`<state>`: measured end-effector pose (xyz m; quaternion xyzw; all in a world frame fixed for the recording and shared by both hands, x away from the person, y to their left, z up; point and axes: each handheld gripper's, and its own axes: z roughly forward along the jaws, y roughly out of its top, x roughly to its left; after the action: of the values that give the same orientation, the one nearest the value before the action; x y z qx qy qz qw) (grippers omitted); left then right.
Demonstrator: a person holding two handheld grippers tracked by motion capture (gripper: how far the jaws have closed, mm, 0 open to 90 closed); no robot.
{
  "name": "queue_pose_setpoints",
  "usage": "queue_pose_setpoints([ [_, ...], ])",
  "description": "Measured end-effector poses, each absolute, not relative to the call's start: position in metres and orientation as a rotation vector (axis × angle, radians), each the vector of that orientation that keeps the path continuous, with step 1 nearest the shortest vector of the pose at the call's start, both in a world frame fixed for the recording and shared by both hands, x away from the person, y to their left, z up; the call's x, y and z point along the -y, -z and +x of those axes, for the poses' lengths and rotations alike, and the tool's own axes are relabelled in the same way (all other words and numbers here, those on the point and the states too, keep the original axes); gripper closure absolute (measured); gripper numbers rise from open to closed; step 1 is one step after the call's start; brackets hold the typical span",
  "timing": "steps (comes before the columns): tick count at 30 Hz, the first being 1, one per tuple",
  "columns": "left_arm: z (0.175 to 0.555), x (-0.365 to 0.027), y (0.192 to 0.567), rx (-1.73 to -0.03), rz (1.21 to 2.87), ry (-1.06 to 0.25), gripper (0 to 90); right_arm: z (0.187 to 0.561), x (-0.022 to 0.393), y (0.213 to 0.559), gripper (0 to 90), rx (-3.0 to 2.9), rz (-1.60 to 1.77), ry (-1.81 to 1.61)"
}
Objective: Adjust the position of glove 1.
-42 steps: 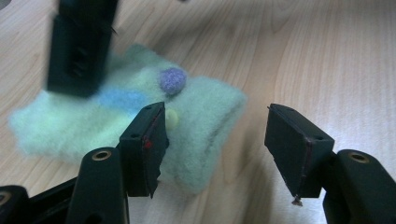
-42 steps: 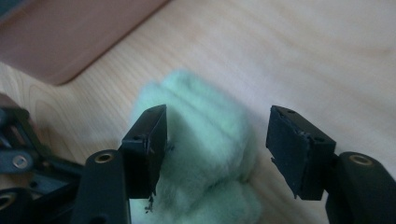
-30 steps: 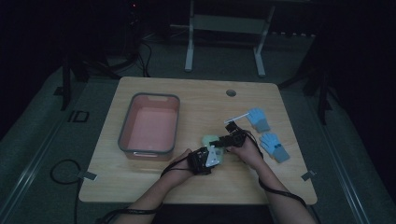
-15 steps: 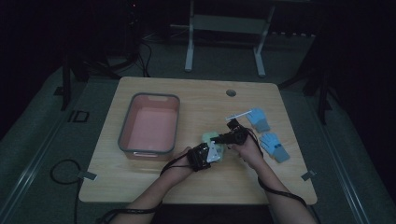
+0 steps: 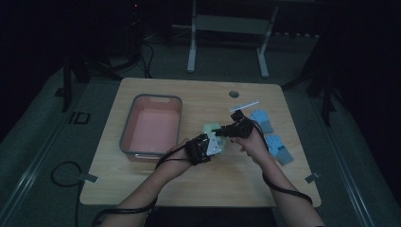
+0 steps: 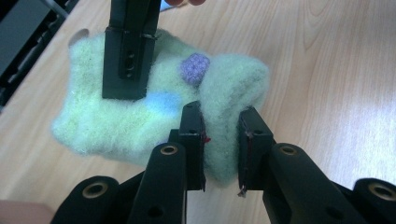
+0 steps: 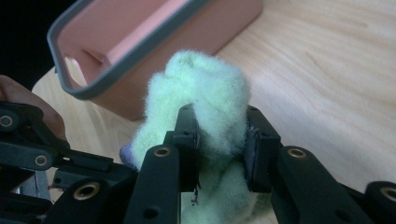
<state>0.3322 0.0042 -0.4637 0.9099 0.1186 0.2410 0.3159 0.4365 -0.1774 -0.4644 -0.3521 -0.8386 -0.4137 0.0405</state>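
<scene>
Tongs grip tight: my left tongs (image 6: 219, 140) and right tongs (image 7: 222, 140) each pinch the fuzzy pale-green wool sock (image 6: 154, 107) above the worktop (image 5: 198, 184), right of the pink plastic bin (image 5: 153, 127). Uneven pulling risks fluff slipping free.

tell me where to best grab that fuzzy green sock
Pinch an outer edge of the green sock, coming in level from its end, as the left gripper and right gripper do: it is soft and limp, so bunched edges fit between jaws.
</scene>
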Motion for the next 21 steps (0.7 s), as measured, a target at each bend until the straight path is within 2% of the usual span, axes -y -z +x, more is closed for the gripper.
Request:
queue_pose_setpoints([
  [8, 0.335, -0.02, 0.444, -0.31, 2.414, -0.653, 75.4, 0.439, 0.159, 0.443, 70.4, 2.59, -1.043, 1.297],
  [21, 0.333, -0.051, 0.428, -0.329, 2.439, -0.674, 75.3, 0.443, 0.127, 0.43, 70.5, 2.591, -0.978, 1.311],
])
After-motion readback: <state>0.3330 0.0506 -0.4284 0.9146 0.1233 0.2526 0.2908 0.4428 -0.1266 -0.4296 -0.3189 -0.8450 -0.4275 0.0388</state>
